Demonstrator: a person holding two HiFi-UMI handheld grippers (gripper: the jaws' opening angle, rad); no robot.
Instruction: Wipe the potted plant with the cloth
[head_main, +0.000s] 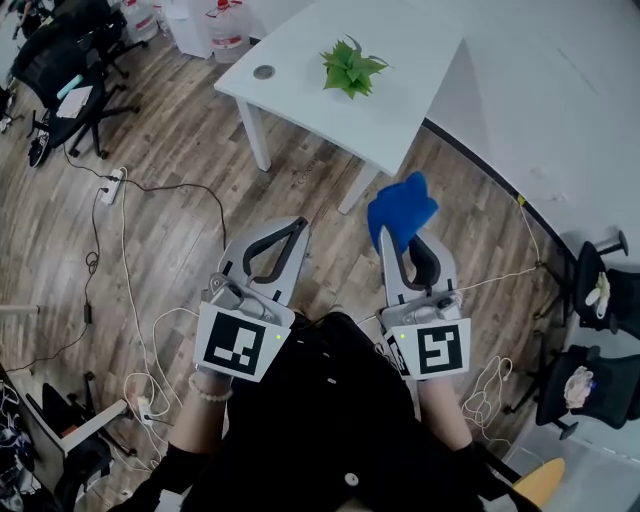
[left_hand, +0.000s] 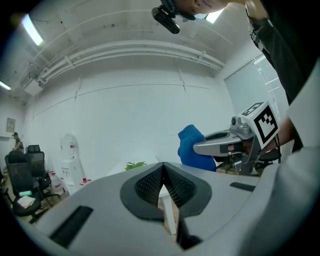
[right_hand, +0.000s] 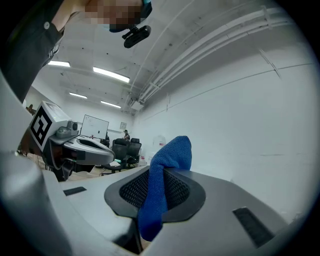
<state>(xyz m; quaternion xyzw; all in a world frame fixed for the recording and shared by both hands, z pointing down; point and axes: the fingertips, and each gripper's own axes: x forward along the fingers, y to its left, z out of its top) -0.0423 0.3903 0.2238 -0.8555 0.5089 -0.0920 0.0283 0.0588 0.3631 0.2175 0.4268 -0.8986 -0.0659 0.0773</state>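
Note:
A small green potted plant (head_main: 351, 68) stands on a white table (head_main: 300, 70) far ahead of me; its leaves (left_hand: 134, 165) peek over the left gripper's body in the left gripper view. My right gripper (head_main: 388, 232) is shut on a blue cloth (head_main: 400, 208), which bunches up past its tips and hangs between the jaws (right_hand: 161, 185). The left gripper (head_main: 300, 224) is shut with nothing in it, held beside the right one over the wooden floor. From the left gripper view the cloth (left_hand: 192, 149) and the right gripper show at the right.
Cables and a power strip (head_main: 111, 186) lie on the wooden floor at the left. Black office chairs (head_main: 70, 70) stand at the far left and at the right edge (head_main: 600, 290). Water bottles (head_main: 228, 30) stand behind the table. A curved white wall (head_main: 560, 110) runs along the right.

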